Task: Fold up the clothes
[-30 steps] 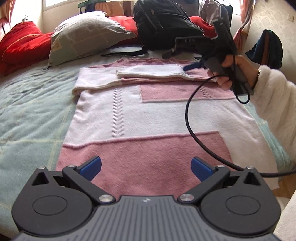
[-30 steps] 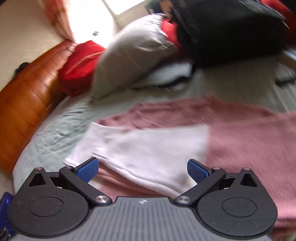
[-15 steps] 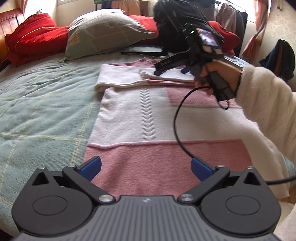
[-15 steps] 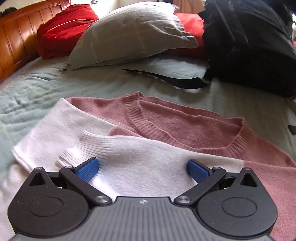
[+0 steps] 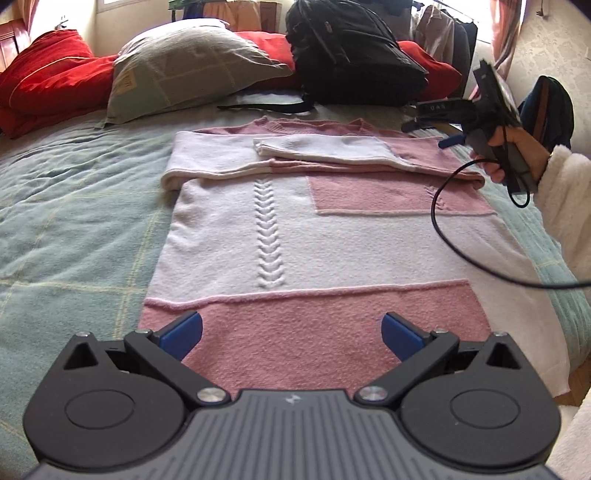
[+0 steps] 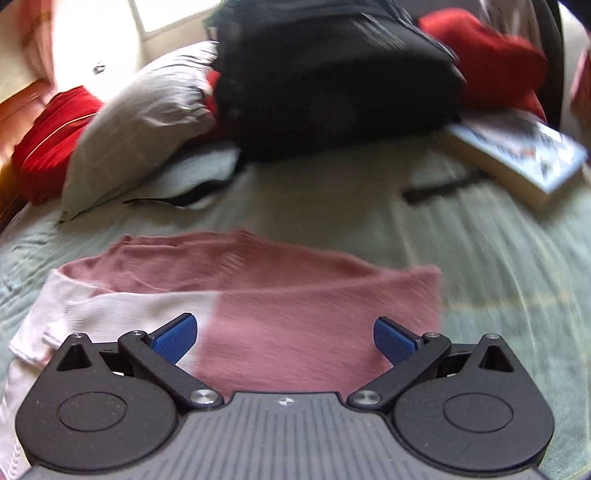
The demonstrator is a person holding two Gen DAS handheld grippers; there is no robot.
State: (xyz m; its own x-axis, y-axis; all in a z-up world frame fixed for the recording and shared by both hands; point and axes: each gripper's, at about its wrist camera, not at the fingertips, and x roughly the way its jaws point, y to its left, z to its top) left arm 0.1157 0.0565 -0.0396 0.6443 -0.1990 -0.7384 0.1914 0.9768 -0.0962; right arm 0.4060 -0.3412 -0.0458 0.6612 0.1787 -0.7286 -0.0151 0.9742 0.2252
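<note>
A pink-and-white knitted sweater (image 5: 317, 236) lies flat on a pale green bed (image 5: 74, 221), sleeves folded across. Left gripper (image 5: 291, 332) and right gripper (image 6: 284, 334) hover, jaws wide apart, holding nothing.

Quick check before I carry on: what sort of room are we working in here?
Most likely a bedroom in a home. The sweater lies on a bed with a pale green blanket, a grey pillow and red cushions sit at its head, and clothes hang by the window.

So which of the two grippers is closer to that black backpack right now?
Right. The right gripper hovers over the sweater's collar end, near the black backpack; the left gripper is at the far hem.
</note>
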